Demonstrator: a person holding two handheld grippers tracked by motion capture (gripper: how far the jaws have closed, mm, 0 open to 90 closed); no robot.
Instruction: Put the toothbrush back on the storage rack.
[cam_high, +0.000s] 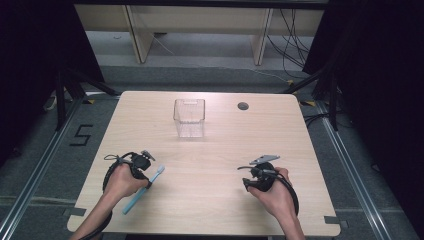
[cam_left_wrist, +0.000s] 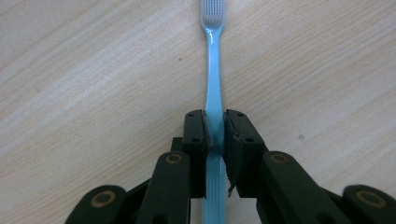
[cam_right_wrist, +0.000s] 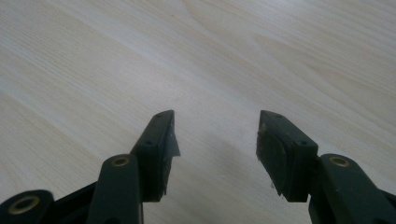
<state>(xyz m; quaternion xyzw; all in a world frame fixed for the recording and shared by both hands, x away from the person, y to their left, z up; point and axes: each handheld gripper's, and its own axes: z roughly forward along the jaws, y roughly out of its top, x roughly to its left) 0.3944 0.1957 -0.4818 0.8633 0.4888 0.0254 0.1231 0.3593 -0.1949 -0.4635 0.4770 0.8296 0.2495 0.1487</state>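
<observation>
Scene: a pale wooden worktop (cam_high: 210, 165) seen from above, with a person's two forearms coming in from the near edge, each hand holding a black gripper.
Left gripper: the left gripper (cam_left_wrist: 215, 133) sits low over the near left part of the worktop. Its two black fingers (cam_left_wrist: 194, 140) are pressed in on the handle of a light blue toothbrush (cam_left_wrist: 214, 84), pinching it from both sides.
Toothbrush: it lies flat along the worktop surface at the near left. In the high view the toothbrush (cam_high: 145, 187) runs at a slant, its white-bristled head pointing away from the person and a little to the right, its handle end toward the near edge. In the left gripper view the head reaches out well beyond the fingers.
Right gripper: the right gripper (cam_right_wrist: 217, 137) rests over the near right part of the worktop, well apart from the toothbrush. Its fingers (cam_right_wrist: 161, 140) are spread wide, with bare wood between them.
Clear container: a small see-through box (cam_high: 189, 117) stands upright toward the far middle of the worktop, well apart from both hands.
Worktop detail: a round dark cable hole (cam_high: 243, 106) sits near the far edge, to the right of the box.
</observation>
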